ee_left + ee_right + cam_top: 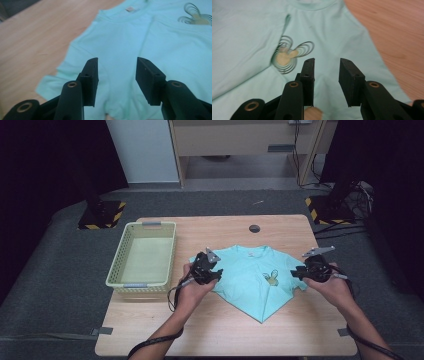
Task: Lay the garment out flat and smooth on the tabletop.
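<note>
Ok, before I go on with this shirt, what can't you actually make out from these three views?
- T-shirt, high view: the left gripper and right gripper cover its sleeve edges.
- Neck label, left gripper view: too small and blurred to read.
- Print, right gripper view: blurred, and a fold covers its left part.
- Basket, high view: its near wall hides part of the floor inside.
- Shirt hem, both gripper views: cut off by the frame edges.

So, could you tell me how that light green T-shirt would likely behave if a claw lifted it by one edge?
The T-shirt would probably go floppy: it lies flat, folded over itself with soft creases. It looks thin, so likely light. Pushed, it would probably bunch up on the wooden table rather than slide as one piece.
</note>
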### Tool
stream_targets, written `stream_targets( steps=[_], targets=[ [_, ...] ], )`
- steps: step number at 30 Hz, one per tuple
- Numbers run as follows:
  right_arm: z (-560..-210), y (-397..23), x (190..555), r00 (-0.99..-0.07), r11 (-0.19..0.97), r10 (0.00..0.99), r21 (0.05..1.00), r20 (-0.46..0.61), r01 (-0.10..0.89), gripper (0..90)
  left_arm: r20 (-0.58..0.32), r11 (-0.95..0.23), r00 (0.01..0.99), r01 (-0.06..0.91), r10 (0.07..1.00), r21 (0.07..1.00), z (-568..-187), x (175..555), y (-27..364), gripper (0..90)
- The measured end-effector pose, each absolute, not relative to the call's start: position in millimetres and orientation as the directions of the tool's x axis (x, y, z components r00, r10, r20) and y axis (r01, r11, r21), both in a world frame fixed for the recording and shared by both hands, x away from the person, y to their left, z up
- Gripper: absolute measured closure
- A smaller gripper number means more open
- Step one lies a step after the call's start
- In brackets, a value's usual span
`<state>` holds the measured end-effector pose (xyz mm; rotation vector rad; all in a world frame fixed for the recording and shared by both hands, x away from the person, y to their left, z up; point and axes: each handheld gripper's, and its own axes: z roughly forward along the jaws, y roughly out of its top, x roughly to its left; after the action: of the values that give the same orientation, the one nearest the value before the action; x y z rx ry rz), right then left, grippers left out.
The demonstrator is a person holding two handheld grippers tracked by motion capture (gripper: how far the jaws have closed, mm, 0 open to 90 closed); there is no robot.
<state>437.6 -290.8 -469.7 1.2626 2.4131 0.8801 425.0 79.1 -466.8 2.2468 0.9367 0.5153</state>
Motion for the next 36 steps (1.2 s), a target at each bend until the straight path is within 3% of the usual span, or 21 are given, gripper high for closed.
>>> stream_targets(
  steps=[14,31,36],
  targets=[
    [-506,-259,408,-0.658,0.511,0.752,0.595,0.041,0.621,58.9,0.058,-0.564,0.702,0.517,0.709,0.644,-517,407,68,49.0],
    [-517,-260,428,-0.630,0.477,0.776,0.625,0.031,0.618,55.2,0.066,-0.532,0.664,0.530,0.744,0.661,-520,435,68,46.0],
    [-516,-257,431,-0.629,0.481,0.777,0.626,0.020,0.614,58.3,0.072,-0.533,0.665,0.524,0.743,0.665,-517,442,62,43.9]
  ],
)
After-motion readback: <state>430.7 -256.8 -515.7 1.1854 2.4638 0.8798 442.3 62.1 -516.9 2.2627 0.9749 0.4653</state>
